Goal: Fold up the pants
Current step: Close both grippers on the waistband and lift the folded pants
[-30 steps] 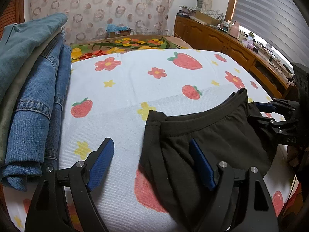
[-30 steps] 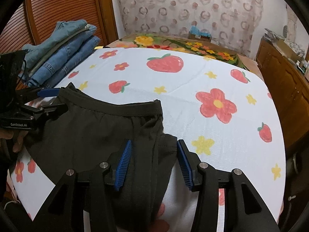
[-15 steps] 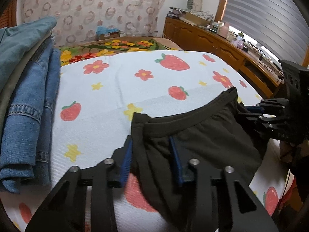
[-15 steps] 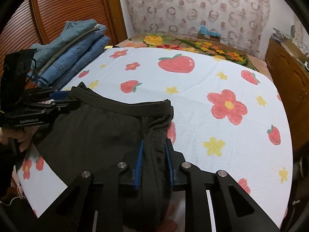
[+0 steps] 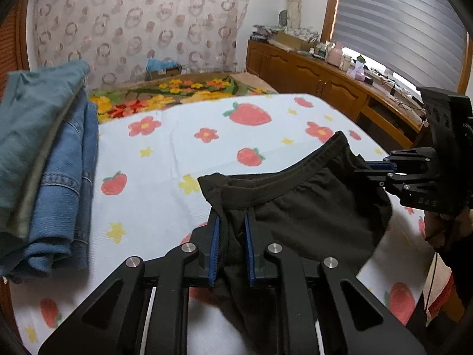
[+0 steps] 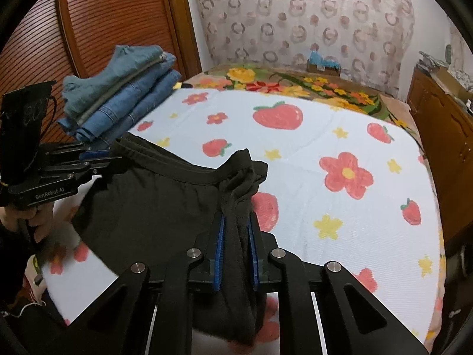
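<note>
Black pants (image 5: 310, 213) lie on the strawberry-print sheet (image 5: 165, 183), waistband toward the far side. My left gripper (image 5: 232, 236) has its jaws closing, and its blue pads pinch a bunched waistband corner. In the right wrist view the pants (image 6: 153, 207) spread to the left, and my right gripper (image 6: 236, 236) is also closing, its pads squeezing the other bunched corner. Both corners are raised slightly off the sheet. Each gripper also shows in the other view: the right gripper (image 5: 381, 167) and the left gripper (image 6: 97, 155), both at the waistband ends.
A stack of folded jeans (image 5: 44, 171) sits at the bed's left edge. A floral blanket (image 5: 177, 91) and a small box (image 5: 162, 69) lie at the far end. A wooden cabinet (image 5: 319, 80) runs along the right side. A hand (image 6: 26, 219) holds the left gripper.
Both grippers went from open around the waistband corners to pinched on them. Both have risen a little, pulling the fabric corners up off the sheet.
</note>
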Motion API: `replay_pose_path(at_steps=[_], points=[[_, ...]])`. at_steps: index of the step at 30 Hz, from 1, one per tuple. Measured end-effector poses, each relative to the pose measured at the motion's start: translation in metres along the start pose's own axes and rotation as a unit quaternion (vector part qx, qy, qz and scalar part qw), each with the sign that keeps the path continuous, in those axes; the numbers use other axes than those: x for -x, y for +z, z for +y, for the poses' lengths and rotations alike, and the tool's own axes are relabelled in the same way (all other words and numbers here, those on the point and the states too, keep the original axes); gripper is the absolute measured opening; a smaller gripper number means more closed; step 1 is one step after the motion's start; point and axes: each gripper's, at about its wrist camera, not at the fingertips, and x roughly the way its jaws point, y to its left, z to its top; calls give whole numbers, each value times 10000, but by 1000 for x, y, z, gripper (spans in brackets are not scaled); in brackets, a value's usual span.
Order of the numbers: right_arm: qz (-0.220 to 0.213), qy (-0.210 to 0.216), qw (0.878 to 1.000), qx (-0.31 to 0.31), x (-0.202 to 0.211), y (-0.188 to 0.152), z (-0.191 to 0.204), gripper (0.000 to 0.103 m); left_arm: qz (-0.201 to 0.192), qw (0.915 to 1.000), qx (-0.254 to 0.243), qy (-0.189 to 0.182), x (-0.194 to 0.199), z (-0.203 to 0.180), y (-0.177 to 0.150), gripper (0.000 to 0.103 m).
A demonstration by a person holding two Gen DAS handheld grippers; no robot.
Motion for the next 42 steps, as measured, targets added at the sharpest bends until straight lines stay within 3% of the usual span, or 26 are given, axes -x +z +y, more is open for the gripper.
replay_pose_path(at_steps=[12, 17, 24, 26, 27, 28, 29, 36, 42], points=[[-564, -183, 9982, 53, 53, -10, 15, 14, -617, 9979, -194, 31, 52, -23, 9, 16], [-693, -179, 9974, 86, 68, -15, 19, 14, -788, 9965, -263, 86, 67, -30, 12, 10], [-353, -472, 9981, 154, 45, -18, 13, 14, -410, 9990, 68, 167, 39, -13, 8, 13], [-242, -547, 9981, 128, 37, -20, 7, 14, -289, 9992, 82, 278, 30, -11, 7, 32], [-198, -551, 9982, 95, 35, -20, 5, 14, -261, 9993, 35, 280, 24, -10, 7, 36], [-168, -543, 9984, 63, 32, -20, 3, 14, -222, 9995, 21, 231, 17, -9, 7, 48], [-155, -527, 9985, 44, 31, -19, 2, 14, -181, 9997, 38, 166, 11, -8, 7, 52], [-179, -485, 9987, 18, 29, -14, 1, 14, 421, 9987, 206, 189, -35, 5, 8, 52], [-206, -424, 9989, -5, 32, -19, -2, 14, 543, 9981, 278, 128, -46, 7, 4, 52]])
